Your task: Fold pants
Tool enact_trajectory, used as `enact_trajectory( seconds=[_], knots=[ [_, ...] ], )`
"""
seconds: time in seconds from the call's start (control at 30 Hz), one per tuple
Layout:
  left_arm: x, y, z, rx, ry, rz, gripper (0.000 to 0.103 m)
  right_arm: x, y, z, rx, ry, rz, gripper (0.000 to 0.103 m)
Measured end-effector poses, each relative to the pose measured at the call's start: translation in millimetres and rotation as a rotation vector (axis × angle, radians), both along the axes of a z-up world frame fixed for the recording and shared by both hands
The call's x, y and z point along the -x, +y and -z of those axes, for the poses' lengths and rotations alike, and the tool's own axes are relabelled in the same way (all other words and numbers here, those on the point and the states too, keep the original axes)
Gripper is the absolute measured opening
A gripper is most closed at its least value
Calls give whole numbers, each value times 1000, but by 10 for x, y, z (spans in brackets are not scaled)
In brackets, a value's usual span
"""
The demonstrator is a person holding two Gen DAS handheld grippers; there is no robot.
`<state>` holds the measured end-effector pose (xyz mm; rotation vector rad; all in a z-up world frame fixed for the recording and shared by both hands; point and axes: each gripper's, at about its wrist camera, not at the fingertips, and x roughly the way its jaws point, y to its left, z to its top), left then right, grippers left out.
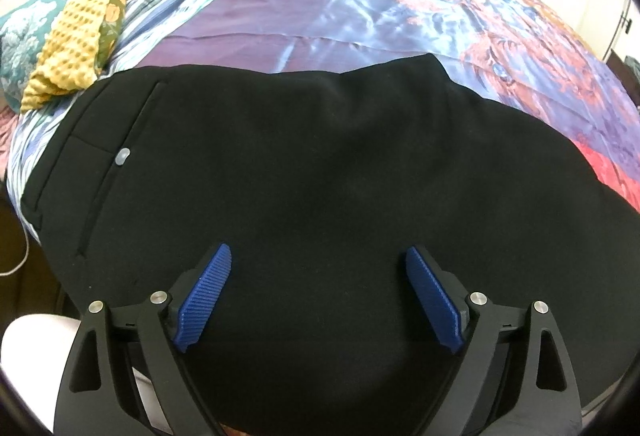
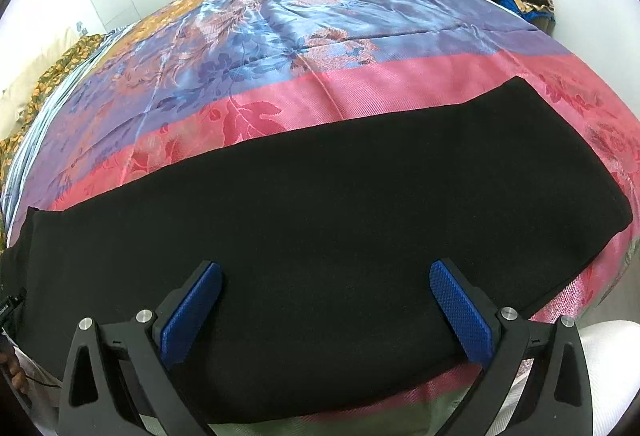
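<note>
Both grippers, left gripper [image 1: 319, 260] and right gripper [image 2: 325, 274], hover spread and unladen over the black pants [image 1: 320, 163], so each should pinch both layers squarely at the lower-frame edge.

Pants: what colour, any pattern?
Plain black pants, no pattern; one small grey button near the pocket. Best in the left wrist view.

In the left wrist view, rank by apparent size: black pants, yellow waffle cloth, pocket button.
1. black pants, filling most of the frame, partly from nearness.
2. yellow waffle cloth.
3. pocket button, tiny.
</note>
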<state>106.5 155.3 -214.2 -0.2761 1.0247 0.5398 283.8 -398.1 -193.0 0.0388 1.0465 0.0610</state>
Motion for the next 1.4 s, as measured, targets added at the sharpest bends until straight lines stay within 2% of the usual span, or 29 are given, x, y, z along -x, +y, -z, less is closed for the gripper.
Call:
enact_trajectory(
  seconds=[0.8,1.03,1.2,1.3,1.4],
  knots=[
    [-7,-18,1,-14,6,3,94,-15,53,47,62,2,-1,103],
    [93,-116,-142,-13,38,-1,94,-12,53,49,62,2,-1,103],
    [260,-224,-463,44,-69,10,94,-11,50,50,64,-1,1,103],
    [83,-164,-637,87,-135,69,94,-15,57,55,69,-1,2,103],
    [-162,88,-726,191,-208,75,94,-21,57,55,71,-1,1,103]
  ],
)
